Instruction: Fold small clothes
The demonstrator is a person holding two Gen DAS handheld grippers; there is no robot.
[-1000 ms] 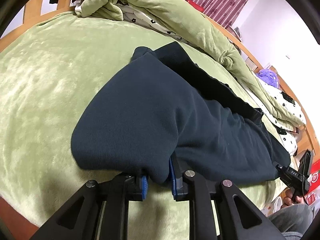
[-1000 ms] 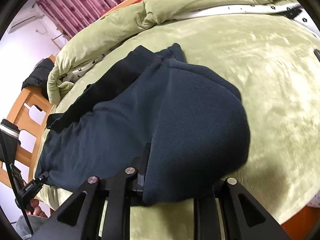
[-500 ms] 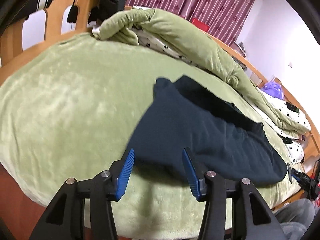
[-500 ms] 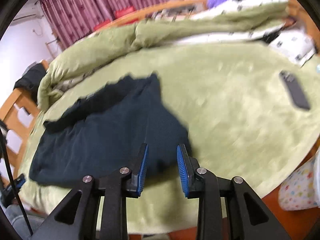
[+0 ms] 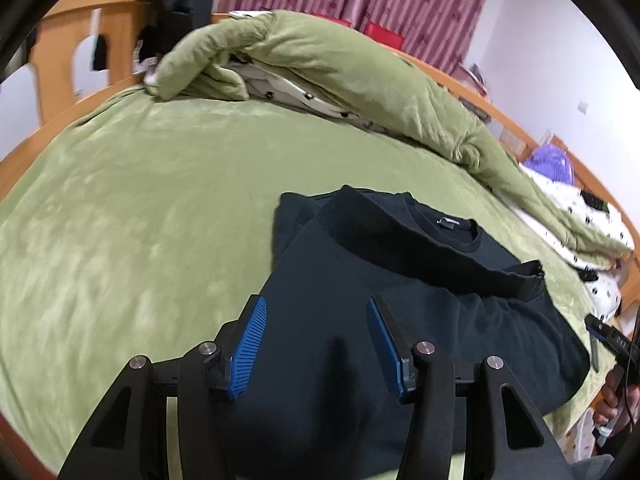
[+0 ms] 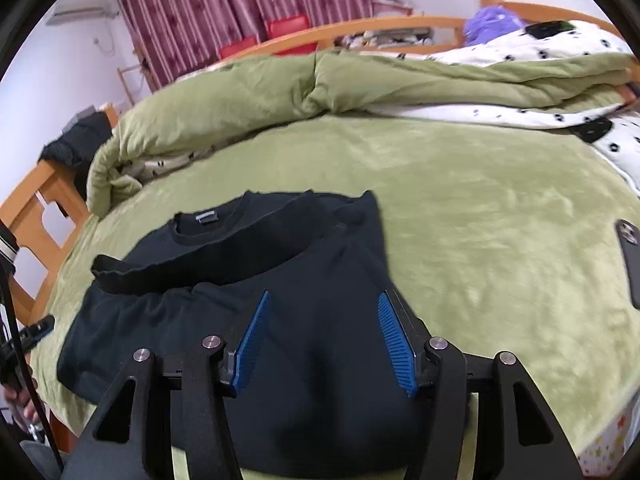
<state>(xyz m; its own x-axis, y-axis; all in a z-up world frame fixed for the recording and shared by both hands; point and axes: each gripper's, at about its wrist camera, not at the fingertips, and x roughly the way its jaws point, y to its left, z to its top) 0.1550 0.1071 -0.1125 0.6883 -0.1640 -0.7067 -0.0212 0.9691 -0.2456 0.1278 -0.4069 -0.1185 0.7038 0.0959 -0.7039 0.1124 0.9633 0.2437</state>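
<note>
A dark navy sweatshirt (image 5: 360, 280) lies folded on the green bed blanket (image 5: 140, 200), its black ribbed hem laid up near the collar. My left gripper (image 5: 316, 336) is open and empty, hovering over the garment's near left part. The sweatshirt also shows in the right wrist view (image 6: 280, 300), with the collar and label at the far side. My right gripper (image 6: 324, 328) is open and empty, hovering over its near right part.
A bunched green quilt (image 5: 320, 68) with white spotted lining lies along the far side of the bed. A dark phone (image 6: 630, 260) lies on the blanket at the right. The wooden bed frame (image 5: 80, 40) rises at the left. The blanket also shows in the right wrist view (image 6: 480, 200).
Both grippers let go of the folded sweatshirt edge, opened and pulled back. The garment now lies flat on the blanket with the hem folded up.
</note>
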